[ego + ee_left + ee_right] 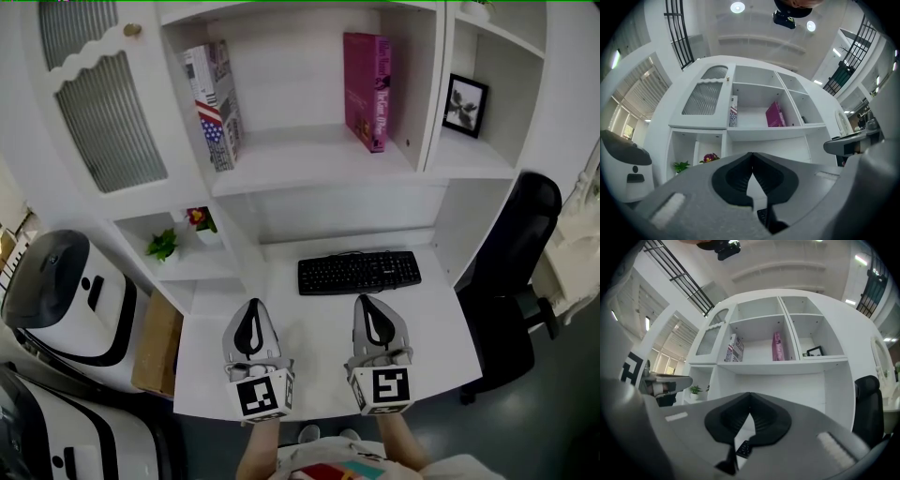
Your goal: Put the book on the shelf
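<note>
Left gripper (251,306) jaws together, nothing between them. Right gripper (370,301) jaws also together, empty. Both sit over the desk (319,319) near its front edge, each with a black-and-white marker cube. Black keyboard (359,272) near the desk's back edge, ahead of both. Shelf (309,155) above: pink book (367,90) upright at its right end against the divider, spine lettering too small to read. Flag-patterned book (214,105) leans at the left end. Framed picture (465,105) in the right compartment, plants (178,234) in the lower-left cubby, black chair (520,253) at right.
</note>
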Demonstrator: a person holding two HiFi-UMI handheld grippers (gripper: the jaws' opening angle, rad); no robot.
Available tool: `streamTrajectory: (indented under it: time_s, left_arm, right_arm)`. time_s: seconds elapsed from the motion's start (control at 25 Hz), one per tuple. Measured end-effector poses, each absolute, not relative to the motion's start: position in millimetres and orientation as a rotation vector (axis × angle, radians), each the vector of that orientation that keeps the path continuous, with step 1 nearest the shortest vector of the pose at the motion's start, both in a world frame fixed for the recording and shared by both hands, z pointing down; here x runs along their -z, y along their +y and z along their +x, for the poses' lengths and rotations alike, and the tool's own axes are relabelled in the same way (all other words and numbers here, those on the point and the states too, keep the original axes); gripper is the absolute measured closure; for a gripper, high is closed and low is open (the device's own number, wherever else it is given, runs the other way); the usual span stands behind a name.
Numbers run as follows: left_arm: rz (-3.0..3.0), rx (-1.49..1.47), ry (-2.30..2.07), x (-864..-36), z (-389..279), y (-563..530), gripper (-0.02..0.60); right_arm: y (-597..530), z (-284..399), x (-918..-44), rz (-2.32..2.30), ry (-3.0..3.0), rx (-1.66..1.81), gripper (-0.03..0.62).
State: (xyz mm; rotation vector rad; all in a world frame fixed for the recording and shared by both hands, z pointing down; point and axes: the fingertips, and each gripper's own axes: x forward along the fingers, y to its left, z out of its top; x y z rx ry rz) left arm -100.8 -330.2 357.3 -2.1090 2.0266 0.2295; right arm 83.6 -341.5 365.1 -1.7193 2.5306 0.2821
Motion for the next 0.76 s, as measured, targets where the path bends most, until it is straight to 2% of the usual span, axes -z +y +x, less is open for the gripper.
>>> streamTrajectory:
  time_s: [0.76]
  left_arm:
    - [-2.074,-0.226,2.082,-361,-119,-317,0.583]
  right_arm:
    - [-341,79,-377,-1.723,2.566,-0.214,0.594]
